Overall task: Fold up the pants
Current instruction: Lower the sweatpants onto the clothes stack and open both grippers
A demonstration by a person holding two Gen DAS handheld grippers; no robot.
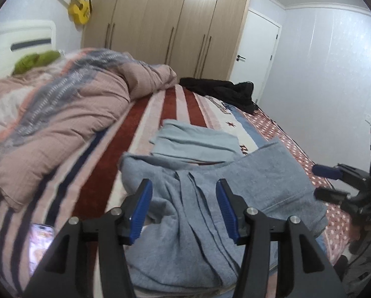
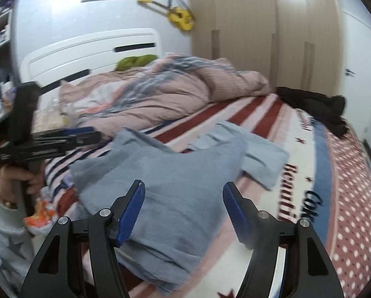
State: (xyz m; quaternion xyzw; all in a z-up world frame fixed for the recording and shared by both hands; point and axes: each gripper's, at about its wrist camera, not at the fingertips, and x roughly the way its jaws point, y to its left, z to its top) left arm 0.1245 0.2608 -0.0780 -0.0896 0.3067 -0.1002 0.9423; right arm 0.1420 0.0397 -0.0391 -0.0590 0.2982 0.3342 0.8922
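Observation:
The grey-blue pants [image 1: 210, 198] lie folded in a thick bundle on the striped bed cover [image 1: 145, 114]. A paler blue part [image 1: 193, 141] sticks out on the far side. My left gripper [image 1: 183, 182] hovers just over the near part of the bundle, open, with its blue pads [image 1: 138, 213] clear of the cloth. In the right wrist view the pants [image 2: 175, 173] spread out under my right gripper [image 2: 184, 183], which is also open with nothing pinched. Each gripper shows in the other's view: the right gripper [image 1: 319, 182] at the bed's right edge, the left gripper [image 2: 96, 134] at the left, held by a hand [image 2: 23, 176].
A pink quilt [image 1: 68, 114] is heaped toward the headboard [image 2: 91, 49]. A black garment [image 1: 225, 92] lies at the far side of the bed. A phone [image 1: 40, 243] rests on the cover near the left. Orange packaging [image 2: 41, 213] sits beside the bed. A wardrobe [image 1: 165, 24] stands behind.

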